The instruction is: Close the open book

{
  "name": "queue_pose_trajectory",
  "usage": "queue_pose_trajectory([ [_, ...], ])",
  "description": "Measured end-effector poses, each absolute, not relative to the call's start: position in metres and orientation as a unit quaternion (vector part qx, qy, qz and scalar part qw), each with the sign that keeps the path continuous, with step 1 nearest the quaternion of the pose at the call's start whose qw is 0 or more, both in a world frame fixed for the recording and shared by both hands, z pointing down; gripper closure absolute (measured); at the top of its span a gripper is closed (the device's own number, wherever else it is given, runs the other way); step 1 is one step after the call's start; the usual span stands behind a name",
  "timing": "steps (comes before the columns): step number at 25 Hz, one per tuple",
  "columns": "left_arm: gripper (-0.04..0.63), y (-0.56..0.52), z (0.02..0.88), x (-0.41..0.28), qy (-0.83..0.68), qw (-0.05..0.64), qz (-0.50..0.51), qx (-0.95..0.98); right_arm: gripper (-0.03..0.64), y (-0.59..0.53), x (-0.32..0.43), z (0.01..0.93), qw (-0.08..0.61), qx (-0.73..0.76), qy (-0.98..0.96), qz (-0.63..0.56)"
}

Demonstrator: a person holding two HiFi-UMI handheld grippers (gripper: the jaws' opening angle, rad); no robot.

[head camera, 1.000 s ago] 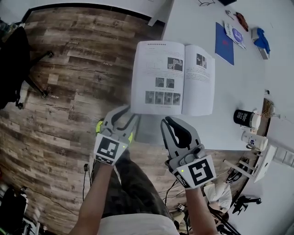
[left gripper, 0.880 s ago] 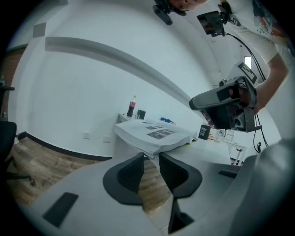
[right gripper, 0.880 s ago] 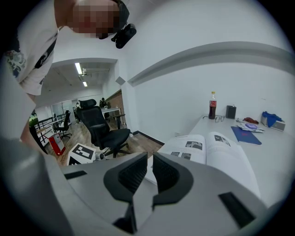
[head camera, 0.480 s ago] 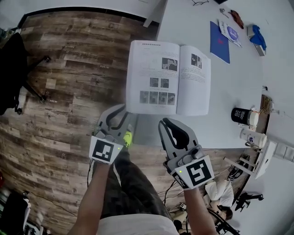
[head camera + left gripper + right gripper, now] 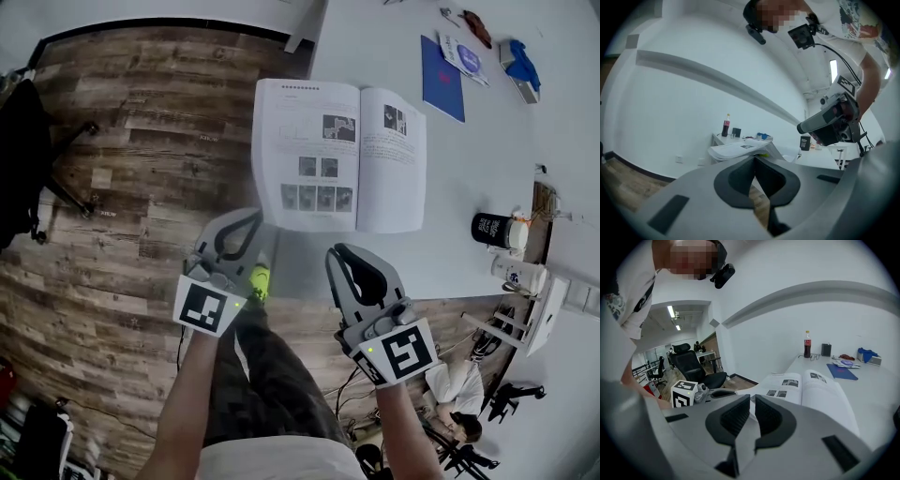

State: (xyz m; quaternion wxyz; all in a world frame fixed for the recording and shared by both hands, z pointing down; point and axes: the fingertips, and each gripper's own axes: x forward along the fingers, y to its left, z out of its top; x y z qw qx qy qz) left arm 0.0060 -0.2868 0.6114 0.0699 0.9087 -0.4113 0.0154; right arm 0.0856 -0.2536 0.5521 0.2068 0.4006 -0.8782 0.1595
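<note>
Jaws of left gripper (image 5: 254,221) closed at near-left corner of open book (image 5: 342,155) on worktop (image 5: 469,150); I can't tell if they pinch a page. Right gripper (image 5: 340,251) jaws narrowly apart, empty.

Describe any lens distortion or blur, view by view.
Head view: wood floor planks bow outward, open book sharp. Left gripper view: strong fisheye, dark corners, wall ledge curves. Right gripper view: same fisheye, evenly lit, no hard shadows.
</note>
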Motion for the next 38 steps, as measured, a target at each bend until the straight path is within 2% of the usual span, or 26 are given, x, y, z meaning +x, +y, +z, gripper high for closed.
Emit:
queue_pose_trajectory([
  [4,0.583,-0.287,0.626,0.0,-0.411,0.162,-0.043,0.896,0.586,-0.253,0.085,0.551,0.204,0.404,-0.877,0.159],
  [13,0.58,-0.263,0.652,-0.018,-0.401,0.208,-0.044,0.891,0.586,-0.255,0.083,0.557,0.209,0.404,-0.875,0.165],
  [14,0.572,-0.26,0.651,-0.02,-0.4,0.218,-0.057,0.888,0.586,-0.255,0.081,0.557,0.209,0.402,-0.876,0.165],
  [16,0.458,-0.258,0.647,-0.02,-0.393,0.244,-0.088,0.882,0.586,-0.256,0.077,0.558,0.209,0.4,-0.877,0.164],
  [21,0.376,-0.263,0.649,-0.003,-0.377,0.316,-0.142,0.859,0.586,-0.255,0.067,0.559,0.214,0.391,-0.88,0.162],
  [25,0.362,-0.27,0.66,0.003,-0.364,0.391,-0.188,0.824,0.586,-0.255,0.063,0.558,0.218,0.387,-0.882,0.157],
  [29,0.356,-0.272,0.669,0.002,-0.348,0.436,-0.203,0.805,0.586,-0.255,0.062,0.558,0.218,0.386,-0.882,0.158],
  [32,0.357,-0.276,0.67,0.005,-0.336,0.445,-0.207,0.804,0.586,-0.254,0.063,0.56,0.221,0.387,-0.881,0.158],
  [38,0.37,-0.278,0.664,0.003,-0.356,0.406,-0.162,0.826,0.586,-0.256,0.065,0.559,0.221,0.395,-0.878,0.157],
])
